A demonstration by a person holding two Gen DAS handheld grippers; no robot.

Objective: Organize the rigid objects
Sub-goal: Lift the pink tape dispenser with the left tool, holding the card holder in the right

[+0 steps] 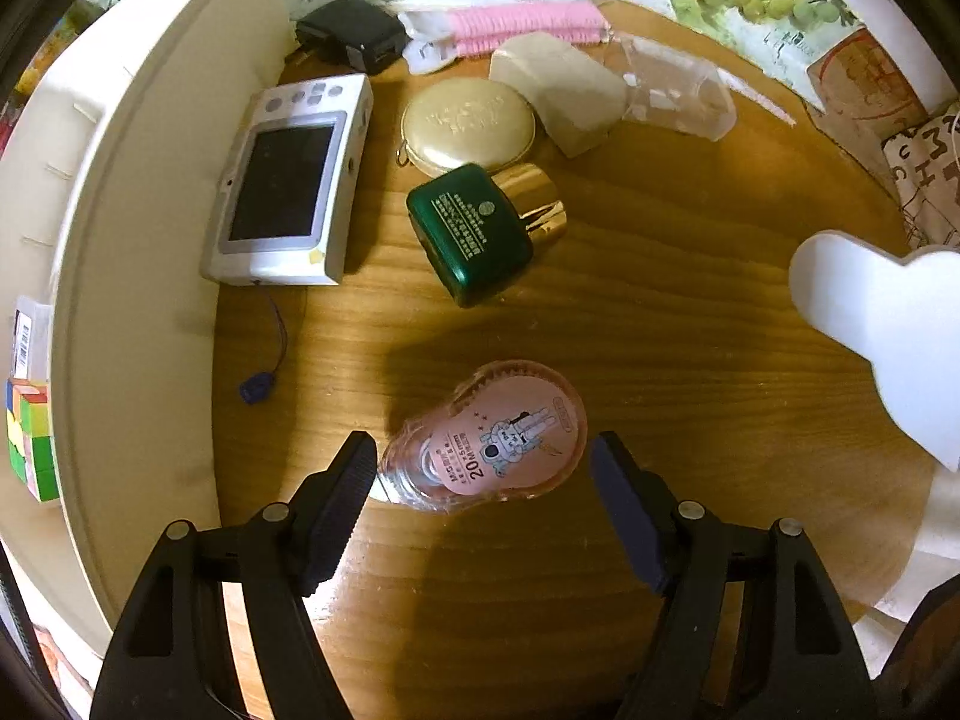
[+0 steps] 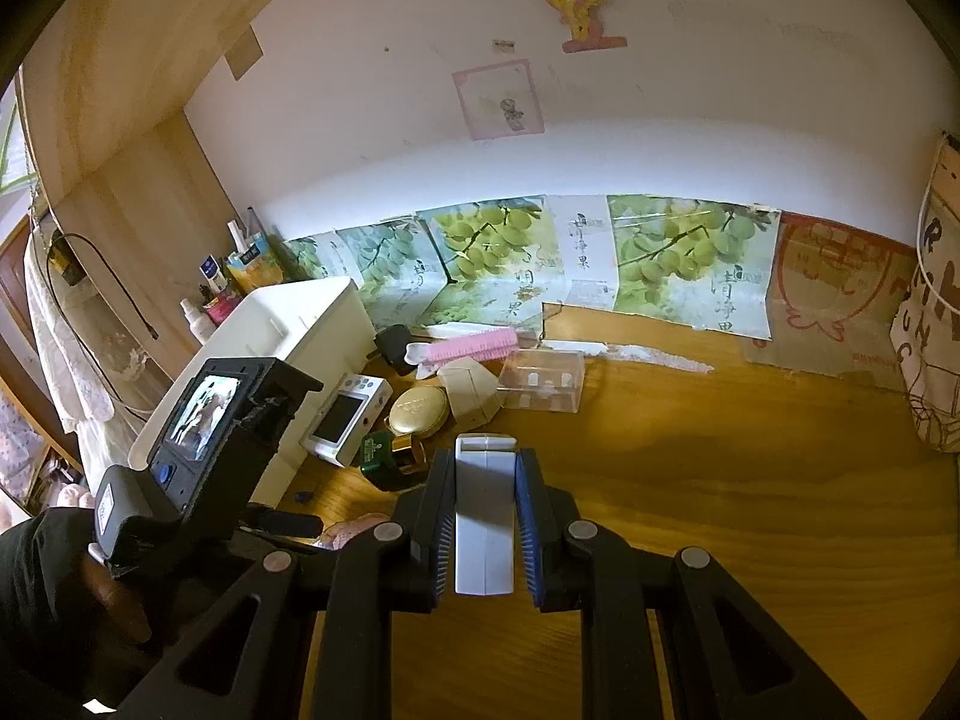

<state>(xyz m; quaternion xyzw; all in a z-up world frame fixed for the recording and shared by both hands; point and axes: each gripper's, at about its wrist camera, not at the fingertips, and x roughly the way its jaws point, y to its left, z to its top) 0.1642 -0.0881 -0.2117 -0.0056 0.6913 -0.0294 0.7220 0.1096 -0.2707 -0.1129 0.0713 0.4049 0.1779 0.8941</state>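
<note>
I am pointing my left gripper [image 1: 483,480] straight down over the wooden desk [image 1: 690,324], its jaws standing wide. The pink tape dispenser [image 1: 486,438] is lying flat on the desk between them. The left finger [image 1: 345,480] is sitting right at the dispenser's clear end, though I cannot tell if it is touching; the right finger is standing clear of it. I am not gripping it.

My right gripper [image 2: 485,516] is clamping narrow on a flat white piece [image 2: 485,510], both pads pressing its sides, and I am holding it tilted down toward the desk. In the left view that piece [image 1: 870,324] is showing as a rounded white shape to the right of the dispenser and apart from it.

The dispenser's label is showing an astronaut drawing and a large "20"; the smaller print beside it is too fine to read. Beyond the dispenser, a green bottle [image 1: 474,234] with a gold cap is lying on its side, its white print unreadable. Past that are a round gold compact [image 1: 468,126] with embossed lettering I cannot make out, a cream block [image 1: 558,90], a clear plastic box [image 1: 678,90], a pink comb [image 1: 522,27] and a black charger [image 1: 354,36]. Left of the bottle a white camera [image 1: 288,186] is lying screen up against a white bin [image 1: 138,192]. Outside the bin, a colour cube [image 1: 30,438] is sitting.

My left hand [image 2: 120,600], in a dark sleeve, is wrapping the left gripper's handle.
</note>
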